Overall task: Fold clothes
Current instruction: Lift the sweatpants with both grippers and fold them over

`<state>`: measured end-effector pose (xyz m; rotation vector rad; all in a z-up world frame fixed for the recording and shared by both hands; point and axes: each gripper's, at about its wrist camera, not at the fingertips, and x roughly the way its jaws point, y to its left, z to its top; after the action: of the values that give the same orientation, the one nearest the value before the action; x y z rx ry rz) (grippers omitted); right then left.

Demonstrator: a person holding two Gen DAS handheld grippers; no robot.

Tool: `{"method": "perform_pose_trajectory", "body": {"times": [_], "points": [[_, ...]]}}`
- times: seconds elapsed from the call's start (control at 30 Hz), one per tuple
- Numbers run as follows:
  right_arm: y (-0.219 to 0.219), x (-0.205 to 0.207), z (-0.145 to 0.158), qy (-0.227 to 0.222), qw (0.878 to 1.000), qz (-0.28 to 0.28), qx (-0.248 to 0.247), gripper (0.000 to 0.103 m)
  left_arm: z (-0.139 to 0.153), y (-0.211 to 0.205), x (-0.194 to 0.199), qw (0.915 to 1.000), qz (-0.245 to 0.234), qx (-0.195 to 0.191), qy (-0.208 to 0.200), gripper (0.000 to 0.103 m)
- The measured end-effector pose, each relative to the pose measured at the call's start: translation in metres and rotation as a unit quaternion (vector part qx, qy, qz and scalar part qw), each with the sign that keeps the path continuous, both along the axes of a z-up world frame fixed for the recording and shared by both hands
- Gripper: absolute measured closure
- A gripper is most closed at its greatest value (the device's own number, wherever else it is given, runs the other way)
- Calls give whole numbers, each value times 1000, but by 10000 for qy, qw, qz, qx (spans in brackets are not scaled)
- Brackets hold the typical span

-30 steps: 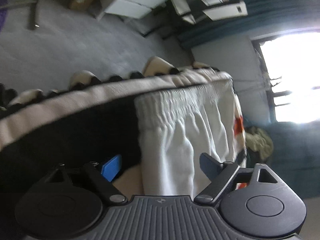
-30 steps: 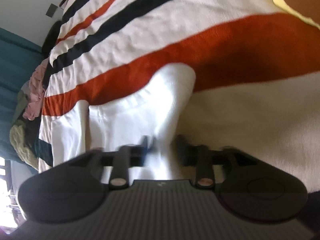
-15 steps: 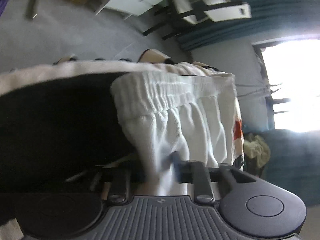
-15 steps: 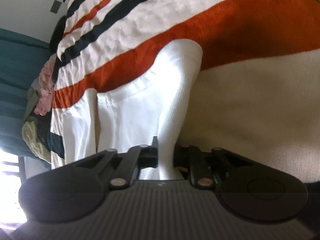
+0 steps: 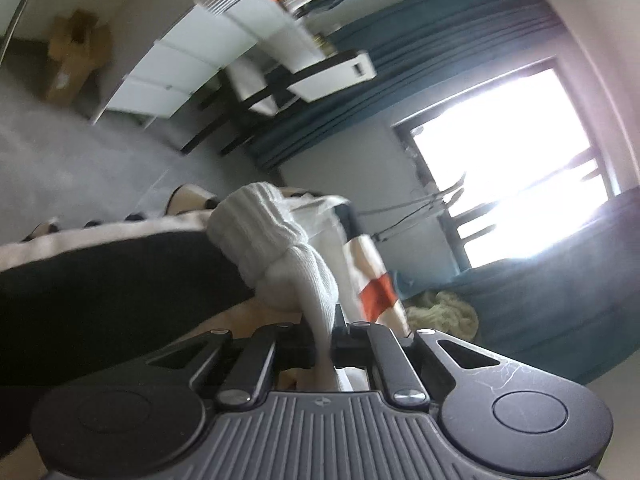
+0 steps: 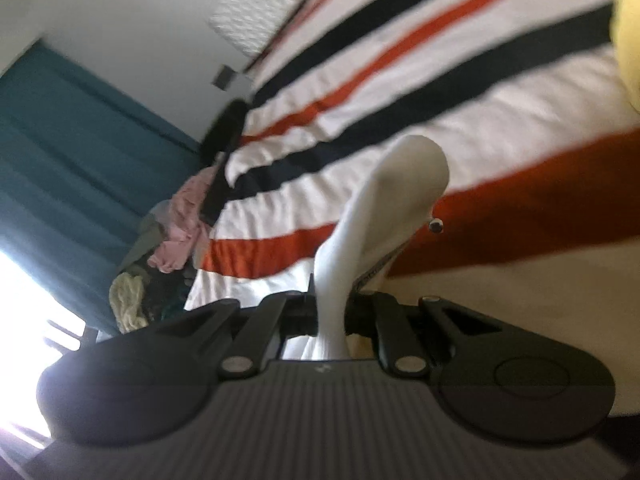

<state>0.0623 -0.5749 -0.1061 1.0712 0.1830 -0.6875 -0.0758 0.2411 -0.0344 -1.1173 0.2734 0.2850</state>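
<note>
Nearest, the left claw (image 5: 330, 336) is clenched on the ribbed waistband end of a white garment (image 5: 280, 248), and the right claw (image 6: 330, 312) is clenched on another white fold of it. The cloth is pulled up off a striped bed cover (image 6: 460, 92), bunched rather than flat. No finished fold shows; the folding seems midway. Farther off lie a clothes pile (image 6: 160, 248) and teal curtains (image 6: 60, 168).

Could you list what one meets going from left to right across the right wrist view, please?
Teal curtain → pile of clothes → white garment clamped in the right gripper → yellow item, all but the curtain on the striped blanket.
</note>
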Motion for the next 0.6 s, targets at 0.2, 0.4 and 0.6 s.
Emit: {"method": "perform_pose_trajectory", "body": {"times": [0.2,0.4,0.6], "points": [[7,82,9,99,9980,81,-616,94,14,-18,65,9987,370,44,-351,96],[15,173,12,225,9922,151,-1218,94,12,-26,159,9965,285,460,-645,96],[24,261,-5,243,9895,182,-1411,94,-6,-27,256,9956,356,611,-607,96]]}}
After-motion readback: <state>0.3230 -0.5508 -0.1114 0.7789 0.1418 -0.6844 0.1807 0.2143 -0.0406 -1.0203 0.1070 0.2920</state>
